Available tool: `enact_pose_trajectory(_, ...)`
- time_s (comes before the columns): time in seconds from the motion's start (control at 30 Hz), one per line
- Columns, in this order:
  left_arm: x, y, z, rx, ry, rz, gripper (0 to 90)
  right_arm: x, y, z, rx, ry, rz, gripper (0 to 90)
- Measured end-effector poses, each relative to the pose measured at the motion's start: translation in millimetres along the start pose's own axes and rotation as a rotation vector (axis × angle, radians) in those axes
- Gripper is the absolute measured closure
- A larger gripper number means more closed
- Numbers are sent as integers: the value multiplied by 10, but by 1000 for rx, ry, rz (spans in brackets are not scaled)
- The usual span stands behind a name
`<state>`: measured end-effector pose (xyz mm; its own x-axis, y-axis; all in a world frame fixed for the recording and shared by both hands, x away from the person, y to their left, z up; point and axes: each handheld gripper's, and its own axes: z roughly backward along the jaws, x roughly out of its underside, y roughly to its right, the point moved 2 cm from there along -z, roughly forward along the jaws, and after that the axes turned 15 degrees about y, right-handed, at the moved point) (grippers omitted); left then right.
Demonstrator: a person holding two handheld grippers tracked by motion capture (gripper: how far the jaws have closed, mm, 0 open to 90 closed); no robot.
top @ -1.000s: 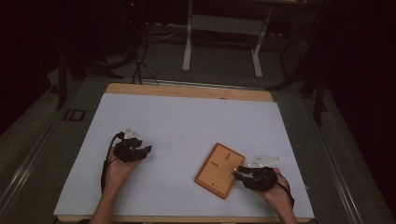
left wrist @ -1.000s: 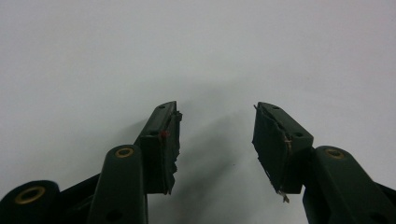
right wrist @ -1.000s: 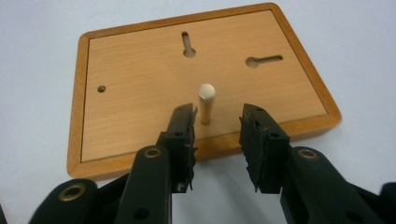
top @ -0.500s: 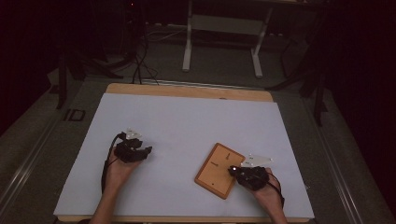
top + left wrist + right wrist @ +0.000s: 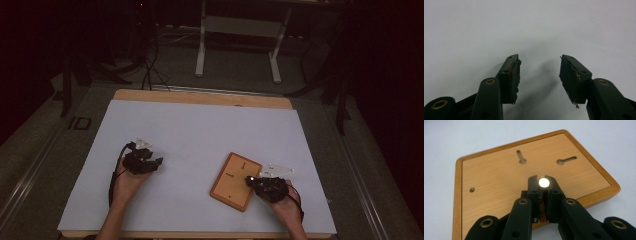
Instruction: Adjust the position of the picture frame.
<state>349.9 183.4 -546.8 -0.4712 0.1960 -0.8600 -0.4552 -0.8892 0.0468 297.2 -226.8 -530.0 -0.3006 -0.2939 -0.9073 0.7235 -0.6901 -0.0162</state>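
High view: wooden board [image 5: 235,181] lies flat on the white surface [image 5: 200,135], right of centre, near the front edge, turned at an angle. Right claw [image 5: 248,179] sits over the board's right edge, person's hand behind it. Left claw [image 5: 158,162] rests on bare surface at the left, well apart from the board, w/ nothing near it. Left gripper view: left claw [image 5: 539,67] jaws wide apart, nothing btwn them, just bare white surface [image 5: 529,27] ahead; pads look worn and torn at the edges. Right gripper view: right claw [image 5: 541,180] jaws drawn close together, pinching a small round shiny item [image 5: 544,182], prob. a screw or pin head, can't tell which. Tips are over the wooden board [image 5: 499,177], whose back faces up w/ two keyhole slots [image 5: 521,157] and a small hole [image 5: 472,189] near one edge.
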Motion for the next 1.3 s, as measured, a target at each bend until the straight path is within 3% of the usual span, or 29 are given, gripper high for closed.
enact_pose_trajectory(0.17, 2, 7, -5, 0, -5, -5, 499, -58, 73, -20, 22, 4, 12, 844)
enact_pose_trajectory(0.33, 7, 2, -11, -5, -7, -1, 499, -135, 188, -77, 75, 18, 12, 844)
enact_pose_trajectory(0.5, 7, -4, -8, -5, -6, 0, 499, -218, 281, -136, 135, 63, 11, 845)
enact_pose_trajectory(0.73, 7, 3, -12, -5, -7, 1, 499, -325, 336, -165, 170, 118, 14, 846)
enact_pose_trajectory(0.9, 5, 12, -20, 3, -8, -1, 499, -370, 331, -181, 172, 125, 34, 846)
enact_pose_trajectory(1.3, -10, 97, -39, 60, -11, 3, 524, -512, 231, -285, 116, 179, 50, 847)
